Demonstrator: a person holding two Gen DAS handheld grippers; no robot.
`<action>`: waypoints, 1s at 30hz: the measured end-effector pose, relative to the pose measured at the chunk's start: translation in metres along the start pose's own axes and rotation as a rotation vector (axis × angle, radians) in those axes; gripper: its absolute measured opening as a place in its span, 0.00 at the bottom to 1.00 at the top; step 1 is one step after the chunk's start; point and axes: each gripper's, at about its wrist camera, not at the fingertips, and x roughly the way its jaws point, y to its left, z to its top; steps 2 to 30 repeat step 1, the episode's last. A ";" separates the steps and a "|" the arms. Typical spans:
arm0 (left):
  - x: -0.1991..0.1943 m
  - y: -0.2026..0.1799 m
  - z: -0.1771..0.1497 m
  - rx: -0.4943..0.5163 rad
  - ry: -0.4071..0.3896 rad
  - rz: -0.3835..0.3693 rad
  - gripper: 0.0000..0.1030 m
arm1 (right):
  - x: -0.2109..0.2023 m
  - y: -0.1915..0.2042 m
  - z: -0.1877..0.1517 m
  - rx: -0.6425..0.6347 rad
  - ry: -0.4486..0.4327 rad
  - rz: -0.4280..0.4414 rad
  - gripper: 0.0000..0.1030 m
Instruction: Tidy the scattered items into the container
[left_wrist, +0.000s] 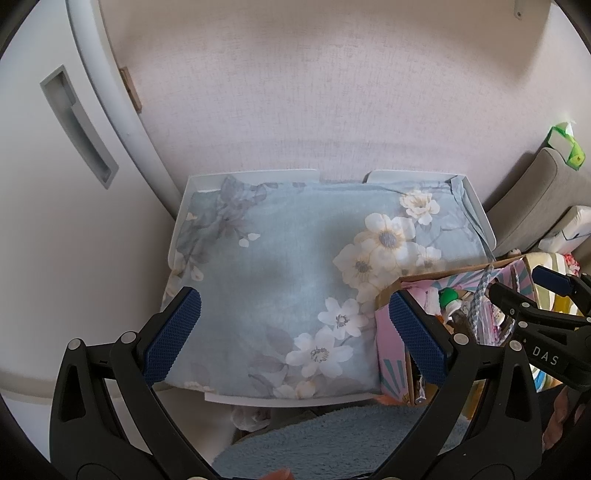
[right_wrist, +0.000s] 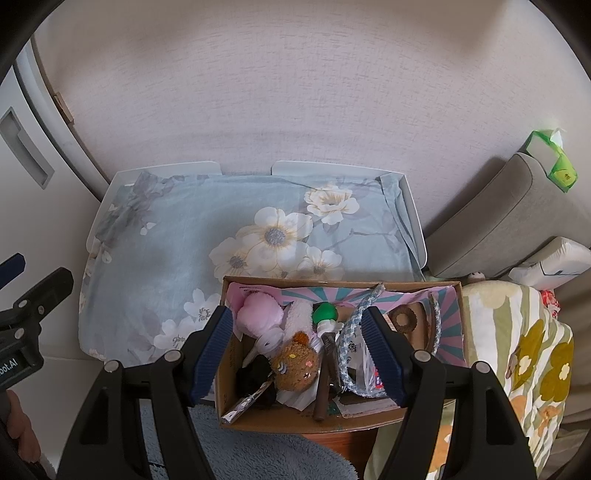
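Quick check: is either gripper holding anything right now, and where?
Nothing held. Left gripper open above the floral cloth; right gripper open over the cardboard box.

I saw a floral blue cushion (right_wrist: 177, 236) in a white tray (right_wrist: 413, 221), w/ a green tissue pack (right_wrist: 554, 162) on the grey sofa arm (right_wrist: 509, 214) nearby.

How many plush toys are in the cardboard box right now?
2: a pink fluffy plush toy at the box's far left, and a brown round bear-faced plush toy just nearer the camera. Others may be buried underneath.
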 end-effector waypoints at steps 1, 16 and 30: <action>0.000 0.000 0.000 -0.001 0.003 0.000 0.99 | 0.000 0.000 0.000 0.001 0.000 0.003 0.66; 0.000 0.000 0.000 -0.001 0.003 0.000 0.99 | 0.000 0.000 0.000 0.001 0.000 0.003 0.66; 0.000 0.000 0.000 -0.001 0.003 0.000 0.99 | 0.000 0.000 0.000 0.001 0.000 0.003 0.66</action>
